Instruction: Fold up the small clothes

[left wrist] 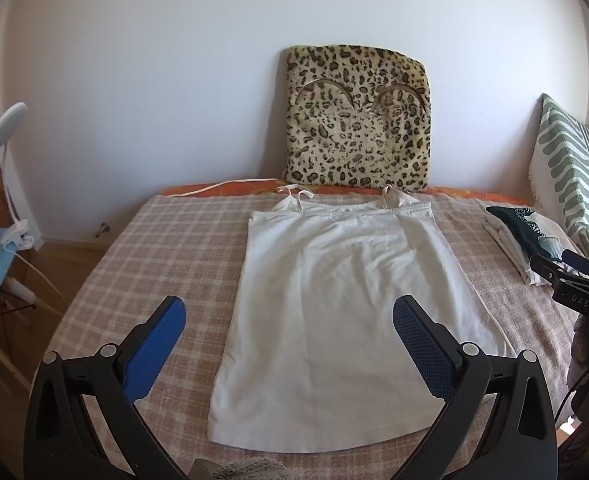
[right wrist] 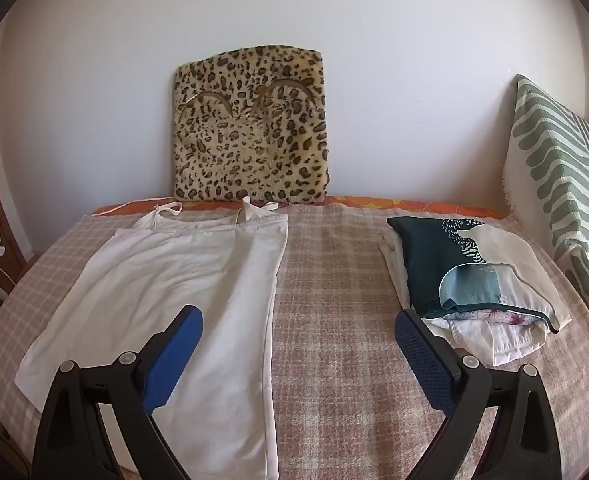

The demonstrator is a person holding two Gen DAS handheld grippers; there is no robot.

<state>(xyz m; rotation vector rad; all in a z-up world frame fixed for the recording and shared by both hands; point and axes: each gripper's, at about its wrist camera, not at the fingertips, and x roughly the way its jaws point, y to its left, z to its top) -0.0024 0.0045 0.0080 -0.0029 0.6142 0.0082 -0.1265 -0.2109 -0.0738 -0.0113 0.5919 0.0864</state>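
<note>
A white strappy top point(left wrist: 334, 304) lies flat and spread out on the checked blanket point(left wrist: 154, 248), straps toward the wall, hem toward me. It also shows in the right wrist view point(right wrist: 174, 292) at the left. My left gripper point(left wrist: 290, 312) is open and empty above the hem end, its blue pads point(left wrist: 154, 352) wide apart. My right gripper point(right wrist: 298, 324) is open and empty over the blanket point(right wrist: 334, 300), beside the top's right edge. It also shows in the left wrist view point(left wrist: 574, 284) at the far right.
A leopard-print cushion point(left wrist: 358, 120) leans on the wall behind the top. A pile of folded clothes point(right wrist: 470, 280) lies at the right, with a green-striped pillow point(right wrist: 558, 184) behind it. A white clip lamp point(left wrist: 10, 168) and blue table stand left of the bed.
</note>
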